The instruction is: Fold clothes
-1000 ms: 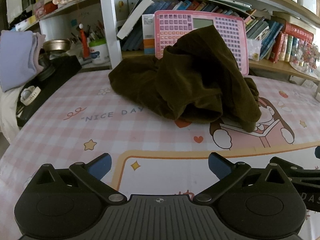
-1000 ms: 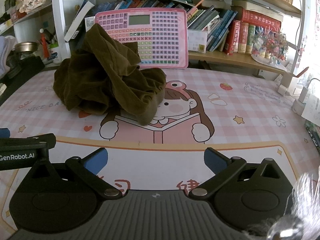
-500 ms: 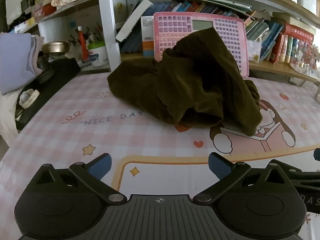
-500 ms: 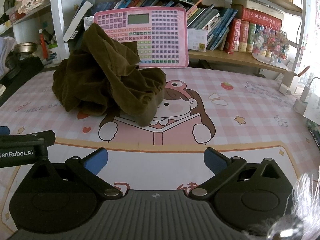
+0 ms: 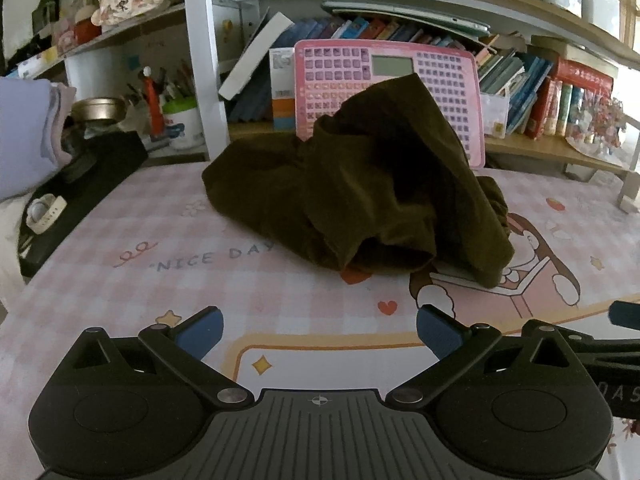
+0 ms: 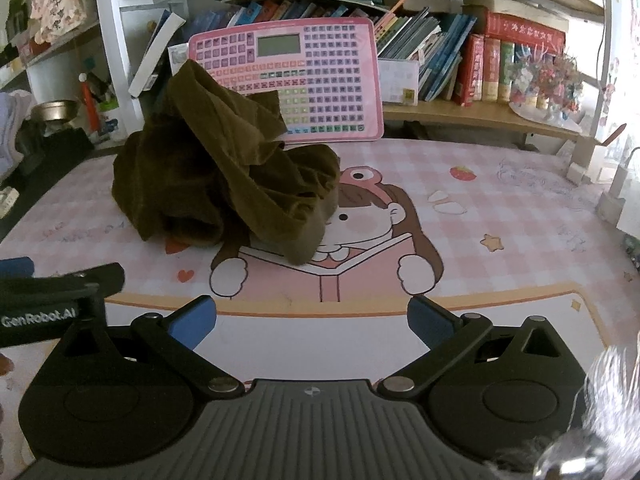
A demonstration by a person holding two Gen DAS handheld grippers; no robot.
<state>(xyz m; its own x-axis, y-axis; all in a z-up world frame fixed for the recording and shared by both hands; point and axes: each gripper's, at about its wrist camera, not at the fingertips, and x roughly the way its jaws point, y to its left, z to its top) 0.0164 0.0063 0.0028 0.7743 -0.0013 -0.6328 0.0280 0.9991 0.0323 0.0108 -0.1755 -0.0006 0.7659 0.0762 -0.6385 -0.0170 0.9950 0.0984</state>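
Note:
A dark olive-brown garment [image 5: 360, 196] lies crumpled in a heap on the pink checked table mat [image 5: 120, 280], with one peak standing up in front of a pink keyboard toy [image 5: 440, 80]. It also shows in the right wrist view [image 6: 224, 184]. My left gripper [image 5: 318, 332] is open and empty, low over the mat in front of the heap. My right gripper [image 6: 312, 320] is open and empty, beside the left one, in front of the heap's right end. Neither touches the cloth.
Shelves with books [image 6: 460, 60] run along the back. A black case [image 5: 80, 184] with a white watch and a folded lavender cloth [image 5: 24, 136] sit at the left. A metal bowl [image 5: 96, 108] and a pen cup [image 5: 180, 124] stand behind. White plugs [image 6: 616, 192] lie at the right.
Both grippers have moved slightly forward toward the garment, which now looks a little larger. The jaws stayed open and the cloth has not moved.

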